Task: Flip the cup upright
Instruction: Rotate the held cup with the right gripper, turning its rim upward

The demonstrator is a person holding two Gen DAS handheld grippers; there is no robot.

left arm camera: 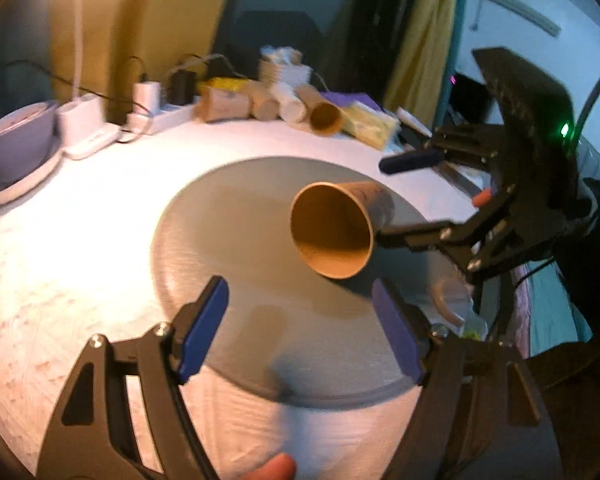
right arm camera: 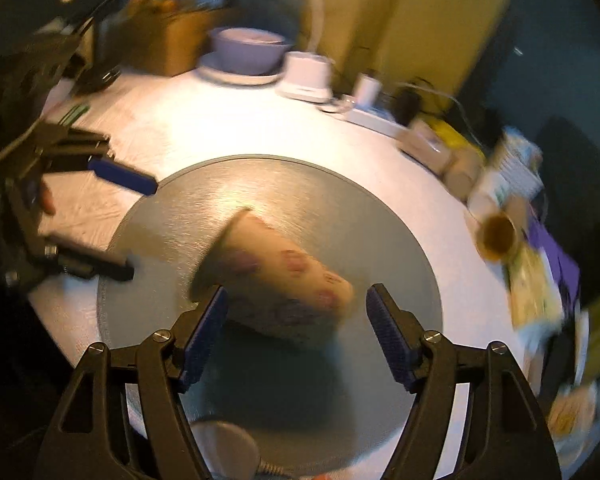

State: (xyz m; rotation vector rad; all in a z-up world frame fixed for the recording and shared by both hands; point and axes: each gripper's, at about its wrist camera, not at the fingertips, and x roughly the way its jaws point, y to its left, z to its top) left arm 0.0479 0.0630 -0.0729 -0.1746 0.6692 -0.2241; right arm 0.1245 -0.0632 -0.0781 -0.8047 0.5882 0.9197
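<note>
Lying on its side on the round grey metal disc [right arm camera: 340, 216], the patterned tan paper cup [right arm camera: 276, 276] sat between the right tool's [right arm camera: 296, 336] spread blue pads. Left tool [left arm camera: 300, 328] was released too, empty. Looked light and crushable, so I'd pinch the body gently.

- Nothing legible is showing anywhere; both views are blurring too much.
- The cup [right arm camera: 276, 280] lying on the grey disc [right arm camera: 340, 200] is carrying pinkish printed marks, but they are not resolving into letters.
</note>
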